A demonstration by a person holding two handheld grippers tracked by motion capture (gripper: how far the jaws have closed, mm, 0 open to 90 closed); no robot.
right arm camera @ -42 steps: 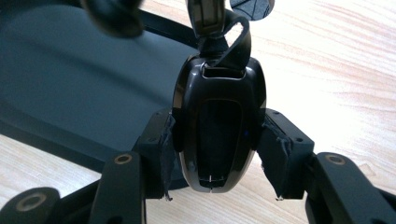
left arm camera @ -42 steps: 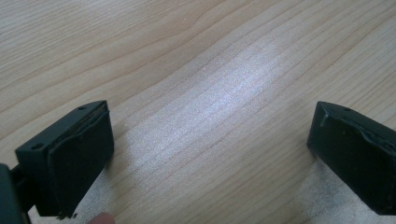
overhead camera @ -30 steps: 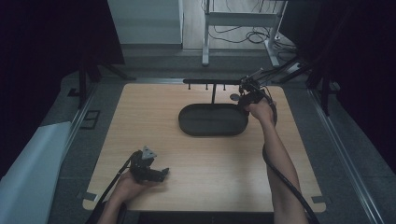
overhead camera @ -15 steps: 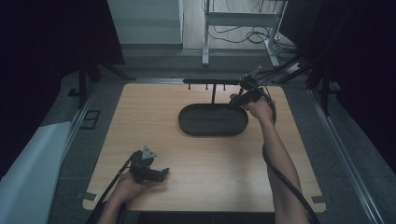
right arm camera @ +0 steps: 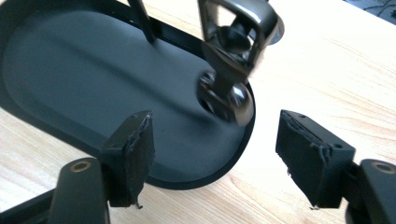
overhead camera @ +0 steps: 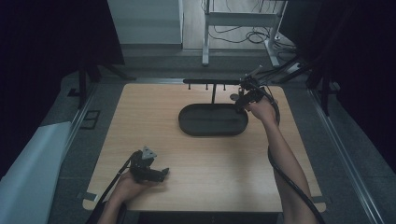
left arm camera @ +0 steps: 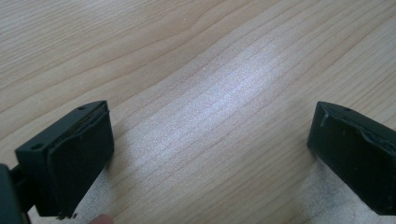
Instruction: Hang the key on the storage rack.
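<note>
My right hand-held gripper (overhead camera: 243, 97) has edged slightly toward the far rack (overhead camera: 212, 82) since 1 second ago; its jaws stand apart over the black oval tray (right arm camera: 56, 70), gripping nothing. A shiny metal piece (right arm camera: 233, 56), blurred, hangs just ahead above the tray's rim. My left hand-held gripper (overhead camera: 150, 172) stays resting on the worktop (overhead camera: 210, 158), jaws apart, well away from the tray.

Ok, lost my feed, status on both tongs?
Left tongs open, low over bare table. Right tongs open at black tray end, metal hanging piece ahead. Nothing gripped.
</note>
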